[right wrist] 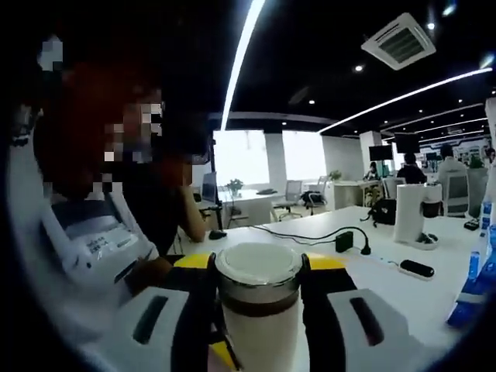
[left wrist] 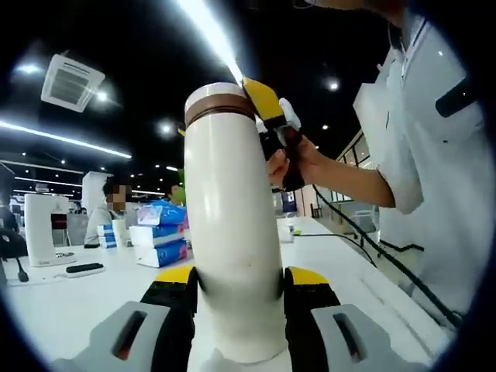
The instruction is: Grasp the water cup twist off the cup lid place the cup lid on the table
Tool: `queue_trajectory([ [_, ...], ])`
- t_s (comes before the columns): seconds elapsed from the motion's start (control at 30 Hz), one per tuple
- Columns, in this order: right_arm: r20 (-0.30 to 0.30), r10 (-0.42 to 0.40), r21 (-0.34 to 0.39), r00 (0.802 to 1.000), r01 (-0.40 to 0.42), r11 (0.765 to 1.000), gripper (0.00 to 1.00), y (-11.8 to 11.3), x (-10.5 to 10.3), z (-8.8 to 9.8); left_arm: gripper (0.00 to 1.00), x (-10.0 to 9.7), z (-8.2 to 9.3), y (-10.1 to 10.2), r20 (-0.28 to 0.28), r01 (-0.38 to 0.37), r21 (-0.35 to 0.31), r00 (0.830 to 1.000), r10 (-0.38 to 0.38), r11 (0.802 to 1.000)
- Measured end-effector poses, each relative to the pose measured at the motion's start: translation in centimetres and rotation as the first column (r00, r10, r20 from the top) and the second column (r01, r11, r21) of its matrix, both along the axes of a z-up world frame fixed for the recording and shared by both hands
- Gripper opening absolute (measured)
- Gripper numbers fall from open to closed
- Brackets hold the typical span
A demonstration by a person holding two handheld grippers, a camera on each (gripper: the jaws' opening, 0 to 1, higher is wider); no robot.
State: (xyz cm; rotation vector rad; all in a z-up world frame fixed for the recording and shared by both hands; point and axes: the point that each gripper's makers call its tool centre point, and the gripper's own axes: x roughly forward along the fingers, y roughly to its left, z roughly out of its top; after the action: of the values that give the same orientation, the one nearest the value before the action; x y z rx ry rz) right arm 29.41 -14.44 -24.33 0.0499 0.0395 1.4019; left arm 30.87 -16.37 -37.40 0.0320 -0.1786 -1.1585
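Clamped low on the cup (left wrist: 232, 232) above the tabletop (left wrist: 77, 298), my left hand-held gripper (left wrist: 236, 291) steadies it while my right hand-held gripper (right wrist: 260, 291) squeezes the lid (right wrist: 258, 273); a slack lower grip could let the cup spin with the twist.
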Motion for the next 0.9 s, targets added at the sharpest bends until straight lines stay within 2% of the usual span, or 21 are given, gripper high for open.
queue_trajectory([
  [0.2,0.034,0.106,0.018,0.994,-0.107,0.994,0.46,0.2,-1.0,-0.1,0.45,-0.2,-0.1,-0.1,0.003,0.006,0.009,1.000,-0.006,1.000],
  [0.33,0.059,0.131,0.003,0.990,-0.131,0.991,0.46,1.2,-2.2,-0.2,0.46,-0.2,-0.3,-0.2,-0.015,0.003,0.025,1.000,-0.003,1.000],
  [0.4,0.077,0.144,-0.008,0.987,-0.143,0.990,0.46,1.8,-2.8,-0.2,0.47,-0.4,-0.7,-0.5,0.003,-0.001,0.058,1.000,0.001,0.998],
  [0.53,0.117,0.190,-0.031,0.975,-0.188,0.982,0.46,2.3,-3.9,-0.3,0.47,-0.5,-0.8,-0.5,-0.002,0.002,0.061,1.000,-0.002,0.998],
  [0.6,0.112,0.198,-0.027,0.974,-0.196,0.980,0.46,2.1,-3.6,-0.3,0.47,-0.5,-0.8,-0.5,-0.003,0.002,0.061,1.000,-0.002,0.998],
  [0.73,0.059,0.201,0.023,0.978,-0.203,0.979,0.46,1.7,-2.7,-0.4,0.47,-0.3,-0.9,-0.4,-0.044,0.001,0.057,0.999,0.002,0.998],
  [0.8,0.034,0.190,0.045,0.981,-0.192,0.980,0.46,1.3,-2.0,-0.4,0.47,-0.3,-1.0,-0.4,-0.041,-0.004,0.065,0.999,0.007,0.998],
  [0.9,0.026,0.189,0.047,0.982,-0.191,0.981,0.46,1.0,-1.9,-0.3,0.47,-0.1,-0.9,-0.4,-0.050,-0.016,0.084,0.999,0.020,0.996],
])
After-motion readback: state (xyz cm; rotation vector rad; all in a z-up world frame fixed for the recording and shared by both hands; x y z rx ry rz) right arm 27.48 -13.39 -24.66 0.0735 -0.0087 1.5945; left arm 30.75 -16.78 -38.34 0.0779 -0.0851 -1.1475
